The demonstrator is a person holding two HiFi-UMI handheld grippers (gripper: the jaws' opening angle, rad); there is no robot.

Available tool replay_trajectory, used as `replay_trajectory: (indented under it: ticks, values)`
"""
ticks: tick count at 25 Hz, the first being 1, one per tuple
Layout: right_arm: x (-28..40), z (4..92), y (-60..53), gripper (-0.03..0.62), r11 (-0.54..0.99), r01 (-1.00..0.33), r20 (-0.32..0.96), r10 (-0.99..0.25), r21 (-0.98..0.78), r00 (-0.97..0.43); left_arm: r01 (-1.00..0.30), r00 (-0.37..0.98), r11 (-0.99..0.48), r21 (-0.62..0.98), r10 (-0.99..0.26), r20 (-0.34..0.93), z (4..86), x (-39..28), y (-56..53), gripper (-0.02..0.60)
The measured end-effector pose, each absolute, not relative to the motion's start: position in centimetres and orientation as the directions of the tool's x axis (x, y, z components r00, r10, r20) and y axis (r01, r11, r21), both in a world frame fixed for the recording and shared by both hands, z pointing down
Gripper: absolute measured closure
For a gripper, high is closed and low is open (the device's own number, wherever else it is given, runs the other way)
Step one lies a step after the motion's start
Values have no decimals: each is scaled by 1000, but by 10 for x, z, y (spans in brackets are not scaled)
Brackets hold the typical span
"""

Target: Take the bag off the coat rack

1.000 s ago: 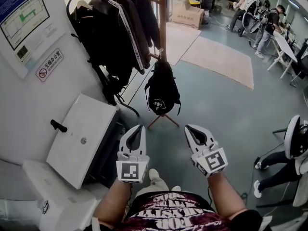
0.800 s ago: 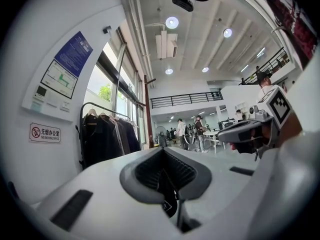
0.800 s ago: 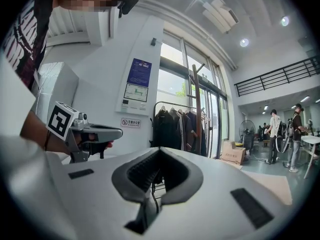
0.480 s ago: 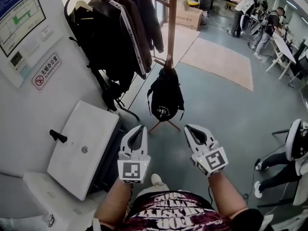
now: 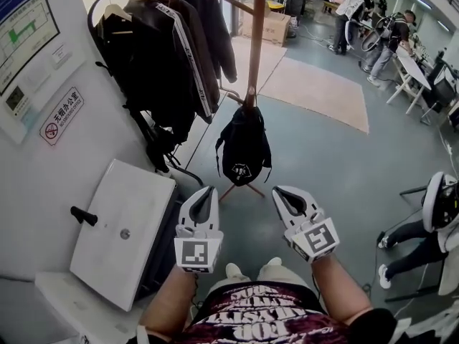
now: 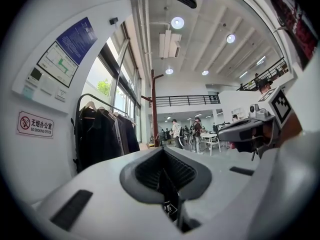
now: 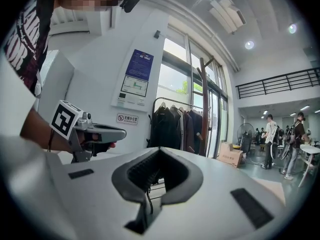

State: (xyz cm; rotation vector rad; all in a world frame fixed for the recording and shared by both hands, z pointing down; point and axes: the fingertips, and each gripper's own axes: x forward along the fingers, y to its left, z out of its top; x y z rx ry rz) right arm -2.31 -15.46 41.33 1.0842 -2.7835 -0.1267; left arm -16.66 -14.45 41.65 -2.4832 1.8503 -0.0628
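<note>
The left claw (image 5: pixel 204 194) and right claw (image 5: pixel 282 194) are squeezed closed and empty, the bag (image 5: pixel 244 147) hangs on the coat rack (image 5: pixel 255 41) ahead of them, and a hard pull might tip the rack.

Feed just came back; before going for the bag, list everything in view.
bag: one, black, hanging on the coat rack
coat rack: one, brown wood, ahead of both grippers
jackets: several, dark, rail by left wall
cabinet: one, white, low at left wall
no-smoking sign: one, white-red, left wall
cardboard box: one, brown, behind the rack
rugs: two, beige, floor beyond rack
people: several, far right
left gripper: one, white, shut, empty
right gripper: one, white, shut, empty
</note>
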Motion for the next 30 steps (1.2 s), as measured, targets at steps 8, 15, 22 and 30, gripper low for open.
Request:
replay_trajectory:
  ticks: [8, 15, 22, 30]
  values:
    - [-17, 414, -156, 591, 733, -669, 106, -680, 125, -726, -955, 290, -290, -62, -957, 6, 418, -165, -147, 577]
    - [-14, 417, -166, 591, 735, -668, 107, -678, 112, -728, -963, 266, -266, -53, -964, 8, 418, -168, -151, 576]
    - [-10, 424, -190, 591, 741, -666, 98, -671, 82, -735, -966, 249, -250, -60, -968, 27, 422, -166, -169, 577]
    - [3, 439, -221, 591, 743, -667, 123, -668, 51, -734, -969, 240, -242, -53, -970, 49, 429, -158, -200, 577]
